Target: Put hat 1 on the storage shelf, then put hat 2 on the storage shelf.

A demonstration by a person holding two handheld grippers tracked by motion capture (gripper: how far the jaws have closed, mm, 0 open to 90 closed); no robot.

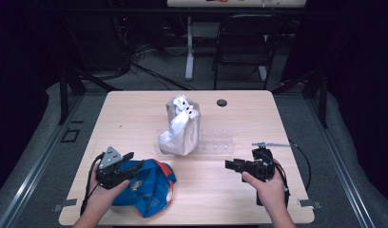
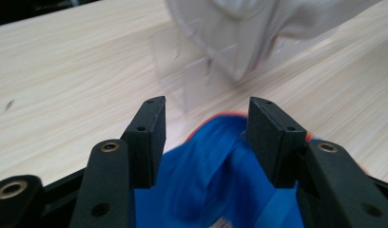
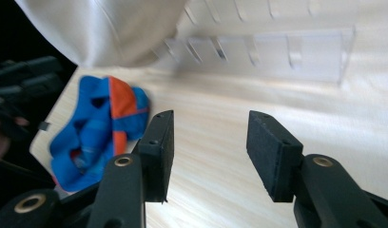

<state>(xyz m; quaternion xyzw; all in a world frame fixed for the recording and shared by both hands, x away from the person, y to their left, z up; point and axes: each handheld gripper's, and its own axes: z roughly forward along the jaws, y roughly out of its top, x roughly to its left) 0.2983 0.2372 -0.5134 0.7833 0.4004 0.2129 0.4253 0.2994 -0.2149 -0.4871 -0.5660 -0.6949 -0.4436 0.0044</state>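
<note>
Hovering open-jawed over the blue-and-orange cap (image 1: 149,187) at the table's (image 1: 135,114) near-left edge, the left gripper (image 1: 128,161) is gripping nothing, cap apparently just let go. The right gripper (image 1: 232,165) is sitting spread and empty near the clear acrylic rack (image 1: 216,142). Next likely calling for a re-grip; the white cap (image 1: 180,126) is standing on the rack, other slots bare.
</note>
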